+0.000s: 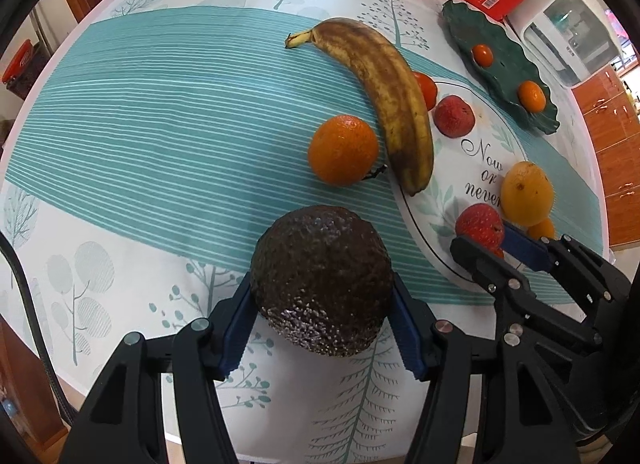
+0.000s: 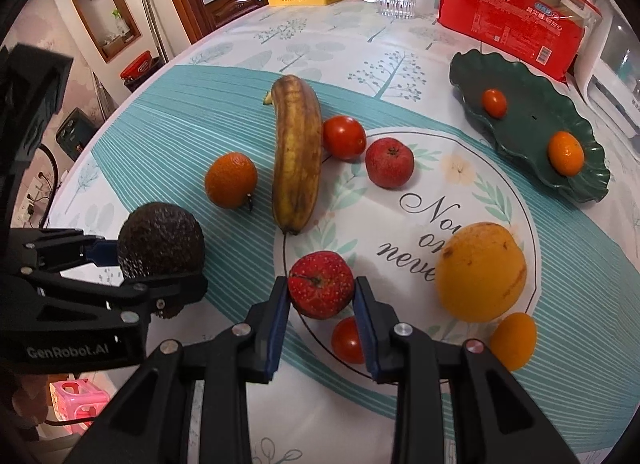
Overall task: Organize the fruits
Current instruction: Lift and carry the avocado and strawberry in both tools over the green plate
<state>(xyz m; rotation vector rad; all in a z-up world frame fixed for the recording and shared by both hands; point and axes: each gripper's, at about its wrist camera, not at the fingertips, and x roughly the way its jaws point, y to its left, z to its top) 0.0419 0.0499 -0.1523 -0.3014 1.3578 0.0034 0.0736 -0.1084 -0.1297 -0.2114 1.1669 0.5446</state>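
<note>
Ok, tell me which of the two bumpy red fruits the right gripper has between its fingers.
The nearer bumpy red fruit, beside the small red tomato; the right gripper brackets it. The other red fruit lies untouched beside the brown-spotted banana.

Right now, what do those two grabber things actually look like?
Both grippers, left and right, are black angular linkages with silver rivets and ribbed blue finger pads. The left one carries white "GenRobot.AI" lettering.
</note>
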